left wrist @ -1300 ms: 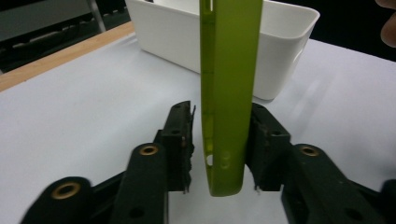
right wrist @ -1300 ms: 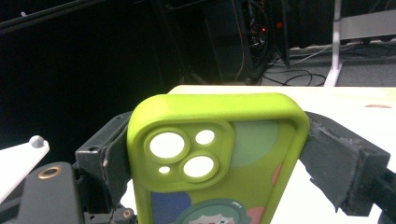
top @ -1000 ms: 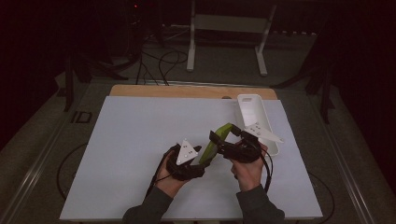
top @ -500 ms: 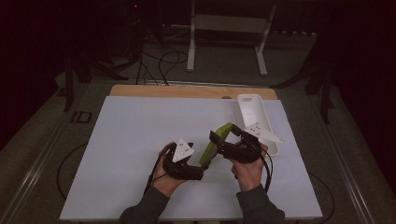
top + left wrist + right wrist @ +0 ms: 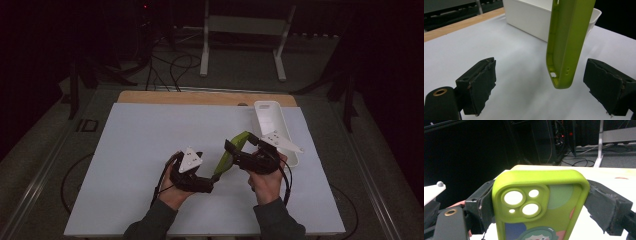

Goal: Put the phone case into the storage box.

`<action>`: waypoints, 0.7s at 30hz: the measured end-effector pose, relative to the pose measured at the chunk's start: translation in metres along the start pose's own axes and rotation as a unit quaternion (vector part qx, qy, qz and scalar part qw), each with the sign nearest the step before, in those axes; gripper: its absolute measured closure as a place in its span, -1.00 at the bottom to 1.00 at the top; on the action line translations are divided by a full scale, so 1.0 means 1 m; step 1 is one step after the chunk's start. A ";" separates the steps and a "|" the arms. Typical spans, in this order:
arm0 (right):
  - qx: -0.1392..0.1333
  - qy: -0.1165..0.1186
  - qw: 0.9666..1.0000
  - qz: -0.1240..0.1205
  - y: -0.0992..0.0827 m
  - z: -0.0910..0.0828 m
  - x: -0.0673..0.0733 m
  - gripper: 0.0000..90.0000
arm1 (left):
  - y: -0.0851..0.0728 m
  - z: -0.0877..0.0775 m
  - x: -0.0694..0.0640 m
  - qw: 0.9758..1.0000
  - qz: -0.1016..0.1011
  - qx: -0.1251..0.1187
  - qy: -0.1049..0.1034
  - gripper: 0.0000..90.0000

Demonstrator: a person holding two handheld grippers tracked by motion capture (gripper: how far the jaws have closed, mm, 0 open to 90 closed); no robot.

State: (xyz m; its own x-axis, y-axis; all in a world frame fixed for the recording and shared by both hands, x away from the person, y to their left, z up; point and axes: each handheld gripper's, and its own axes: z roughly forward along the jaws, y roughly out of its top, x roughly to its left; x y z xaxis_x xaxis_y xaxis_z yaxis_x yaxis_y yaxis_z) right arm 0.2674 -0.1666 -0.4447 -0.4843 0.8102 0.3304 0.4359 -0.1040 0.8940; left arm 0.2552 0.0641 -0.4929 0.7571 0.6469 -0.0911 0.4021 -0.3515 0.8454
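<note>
Green phone case hangs above open bench, clamped in right tool; left tool has just opened, pads clear of it.

1. The white mat is bare on the whole left side of the high view. A hand could move freely there.
2. The white tray sits at the upper right of the mat and blocks that side.
3. The green phone case hangs slanted between the left gripper and the right gripper, so the middle is crowded.
4. In the left gripper view, the case's bottom end hangs between the wide-open jaws with a gap on each side.
</note>
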 end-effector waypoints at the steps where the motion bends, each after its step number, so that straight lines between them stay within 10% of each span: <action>1: 0.000 0.000 1.000 0.000 0.000 0.000 0.000 -0.64 | 0.000 -0.001 0.001 1.000 0.000 -0.002 -0.001 -0.75; 21: 0.002 -0.009 1.000 -0.009 0.007 0.001 -0.001 -0.64 | -0.006 -0.013 0.009 1.000 0.007 0.001 0.001 -0.75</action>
State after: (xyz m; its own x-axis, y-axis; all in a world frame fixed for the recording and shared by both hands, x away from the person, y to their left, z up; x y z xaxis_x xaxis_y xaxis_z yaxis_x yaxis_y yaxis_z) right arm 0.2718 -0.1679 -0.4396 -0.4785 0.8223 0.3079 0.4295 -0.0866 0.8989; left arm 0.2528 0.0813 -0.4922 0.7614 0.6436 -0.0780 0.3921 -0.3613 0.8460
